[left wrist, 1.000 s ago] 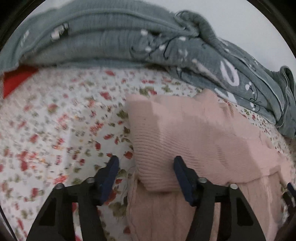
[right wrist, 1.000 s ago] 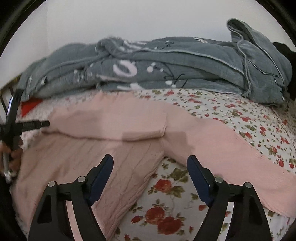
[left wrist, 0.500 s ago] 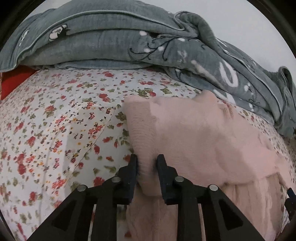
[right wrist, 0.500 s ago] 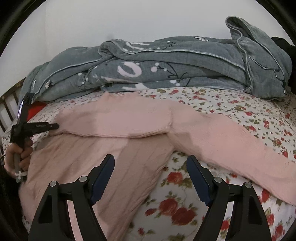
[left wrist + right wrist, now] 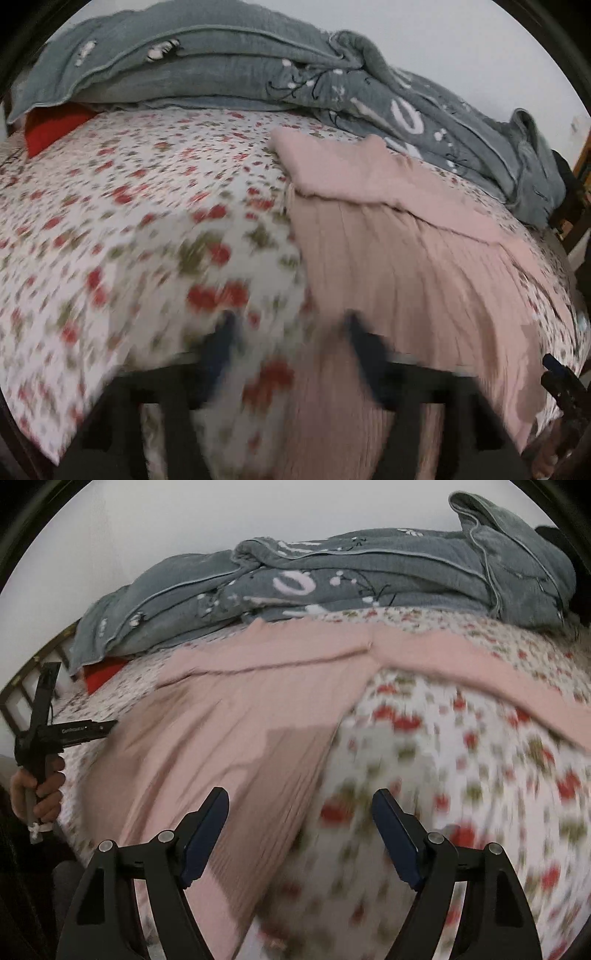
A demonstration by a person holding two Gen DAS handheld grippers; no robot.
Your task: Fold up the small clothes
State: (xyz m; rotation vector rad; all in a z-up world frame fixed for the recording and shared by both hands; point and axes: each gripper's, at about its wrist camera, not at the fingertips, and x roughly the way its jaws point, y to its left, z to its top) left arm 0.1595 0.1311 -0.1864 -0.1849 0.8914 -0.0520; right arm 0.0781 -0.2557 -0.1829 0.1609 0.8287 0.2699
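- Left tool (image 5: 291,332): blurred, fingers spread apart with nothing between them, straddling the near left edge of the pink sweater (image 5: 406,266).
- Right tool (image 5: 299,819): fingers wide apart, gripping nothing, over the sweater's near right edge.
- Pink sweater: spread flat on the floral bed sheet (image 5: 129,221); one sleeve folded across its far part.
- Beyond the sweater: grey quilt (image 5: 240,74) heaped along the wall; red pillow (image 5: 51,127) under the quilt's left end.

Motion blur is smearing the left claw (image 5: 291,339); the red cushion (image 5: 55,129) is hiding under the quilt (image 5: 221,70).
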